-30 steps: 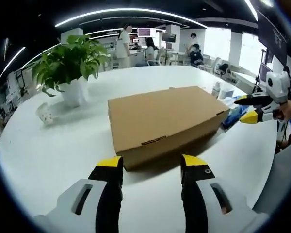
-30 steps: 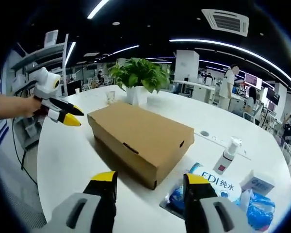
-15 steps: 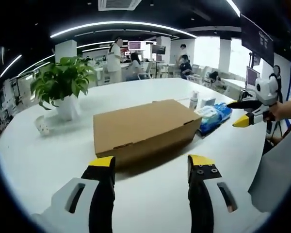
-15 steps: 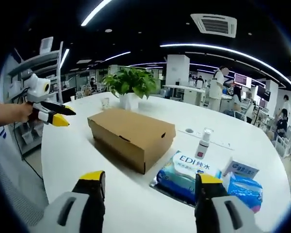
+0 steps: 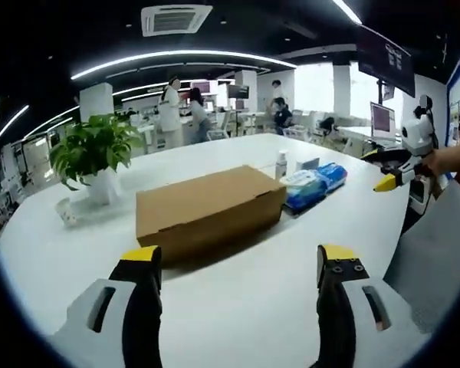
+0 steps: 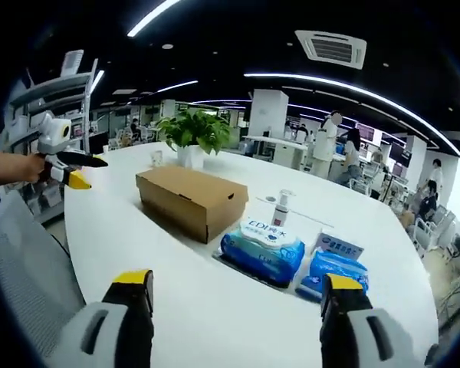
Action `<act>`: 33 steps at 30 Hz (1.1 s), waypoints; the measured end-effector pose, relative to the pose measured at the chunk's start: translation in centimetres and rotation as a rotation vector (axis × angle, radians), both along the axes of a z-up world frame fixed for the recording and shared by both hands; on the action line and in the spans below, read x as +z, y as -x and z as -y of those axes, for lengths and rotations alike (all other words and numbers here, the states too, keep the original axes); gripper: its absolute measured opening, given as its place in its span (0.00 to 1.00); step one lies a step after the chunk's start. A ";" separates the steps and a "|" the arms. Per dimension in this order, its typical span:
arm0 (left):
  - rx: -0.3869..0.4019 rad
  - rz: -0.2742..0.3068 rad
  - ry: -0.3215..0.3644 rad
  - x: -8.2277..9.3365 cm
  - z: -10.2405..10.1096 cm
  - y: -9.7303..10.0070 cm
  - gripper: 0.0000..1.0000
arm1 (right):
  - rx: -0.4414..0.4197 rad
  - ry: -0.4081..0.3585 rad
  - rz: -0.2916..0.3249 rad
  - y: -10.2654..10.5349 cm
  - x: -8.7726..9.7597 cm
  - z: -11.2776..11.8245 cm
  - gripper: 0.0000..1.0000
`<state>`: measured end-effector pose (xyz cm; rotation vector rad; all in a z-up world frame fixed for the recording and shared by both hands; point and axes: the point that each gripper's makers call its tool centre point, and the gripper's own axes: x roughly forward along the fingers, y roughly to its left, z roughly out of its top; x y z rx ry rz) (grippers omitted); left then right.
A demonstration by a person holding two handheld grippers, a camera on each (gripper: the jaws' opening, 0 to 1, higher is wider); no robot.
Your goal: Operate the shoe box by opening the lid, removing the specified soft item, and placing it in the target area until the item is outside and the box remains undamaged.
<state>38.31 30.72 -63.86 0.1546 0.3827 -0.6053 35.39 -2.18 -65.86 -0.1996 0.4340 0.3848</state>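
— Where's the shoe box right now?

— Lying flat on the white worktop, lid down and closed, roughly mid-table. It's plain brown cardboard. Nothing is touching it.

— And the two grippers?

— Both are well back from it. The left gripper has its yellow-tipped jaws spread wide with nothing between them, pointing toward the long side of the box. The right gripper is just as released, jaws far apart and empty, looking at the box from one end. In the left gripper view you can see the right one held by a hand off at the worktop's edge; in the right gripper view the left one sits out past the near rim the same way.

— What else is on the worktop?

— Just beside one end of the box, a blue pack of wipes, and next to that a smaller blue pack with a white box behind it. A small spray bottle stands upright behind the wipes. Beyond the far end of the box there's a potted plant in a white pot, with a small clear cup near it.

— Anybody around?

— Several people in the office behind, well away from the worktop.
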 end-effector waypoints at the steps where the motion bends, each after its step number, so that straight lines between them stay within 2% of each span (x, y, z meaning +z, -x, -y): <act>1: -0.001 -0.003 0.001 -0.1 0.0 0.4 0.87 | -0.010 -0.009 0.000 0.7 0.0 0.4 0.92; 4: 0.008 -0.014 0.027 -0.2 0.0 1.6 0.93 | -0.024 -0.026 0.001 2.2 0.1 1.0 0.95; 9: 0.023 -0.015 0.019 -0.3 0.0 2.8 0.99 | -0.040 -0.020 0.005 4.1 0.0 1.5 0.99; 14: 0.052 0.029 0.028 0.6 -0.3 4.0 0.99 | -0.051 -0.027 0.004 6.0 -0.3 1.7 0.99; 17: 0.039 0.020 0.029 0.5 -0.1 4.8 0.99 | -0.064 -0.036 0.011 6.8 -0.4 1.9 0.99; 26: 0.064 0.028 0.003 0.4 -1.5 5.2 0.99 | -0.073 -0.027 0.016 7.2 -0.3 1.7 0.99; 33: 0.057 0.020 -0.015 -0.3 -1.8 5.4 0.99 | -0.078 -0.022 0.018 7.2 -0.3 1.6 0.99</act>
